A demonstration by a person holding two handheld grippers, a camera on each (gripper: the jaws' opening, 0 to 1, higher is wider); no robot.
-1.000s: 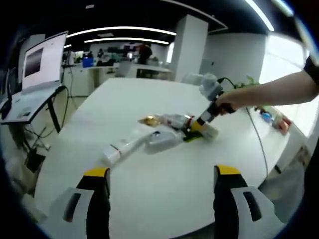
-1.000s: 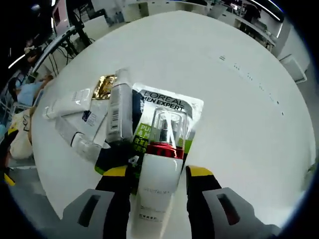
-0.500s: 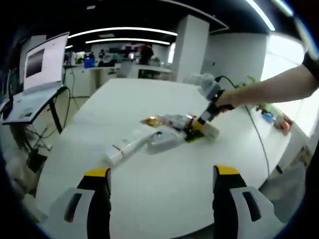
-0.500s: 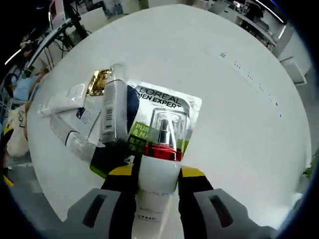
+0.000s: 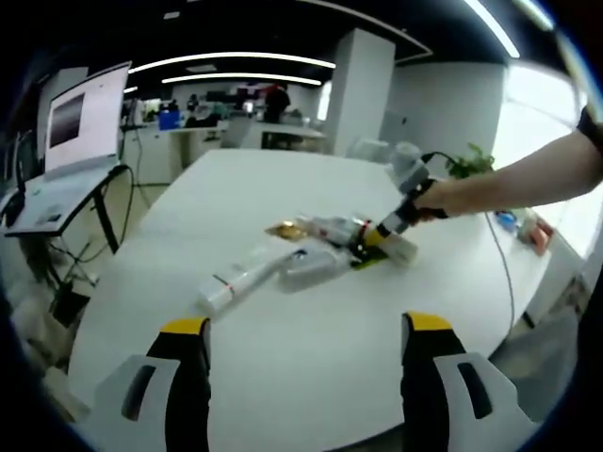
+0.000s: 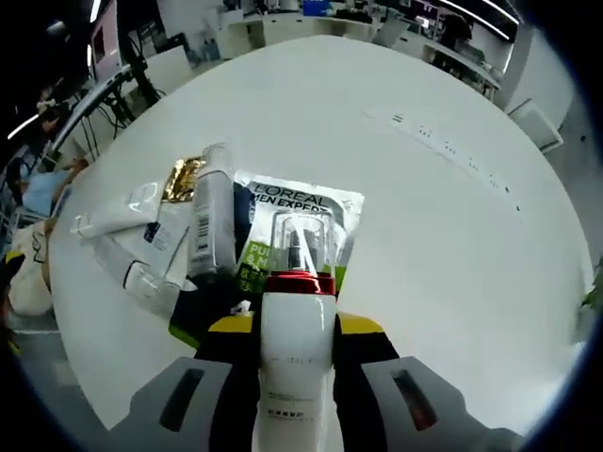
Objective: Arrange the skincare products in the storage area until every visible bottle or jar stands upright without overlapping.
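I have the right gripper (image 6: 297,330) clamped on the white pump bottle (image 6: 298,353), both yellow-tipped jaws pressed against its sides just below the red collar and clear cap (image 6: 301,245). The bottle lies along the jaws, cap pointing away from me, over the green L'Oréal Men Expert sachet (image 6: 292,235) on the white table (image 6: 443,235). Just left of it I see a grey tube (image 6: 205,226) lying flat, a white tube (image 6: 118,212), a gold packet (image 6: 184,177) and a clear-ended container (image 6: 141,273), all heaped and touching.

My left gripper (image 5: 301,334) hangs wide open with nothing between its jaws, well short of the pile (image 5: 301,259). In that view I see the right gripper (image 5: 400,212) and the person's arm (image 5: 513,184) reaching in from the right.

My worries, as I judge them:
- The bottle is smooth and round; held on 2 narrow contact lines near the neck, it may pivot or slide as I tip it upright.
- The sachet could cling and lift with the bottle, or give a slick, uneven footing if I stand the bottle on it.
- Swinging the base down may knock the grey tube and make it roll.
- A tall, narrow bottle may topple on release if it is not truly vertical.
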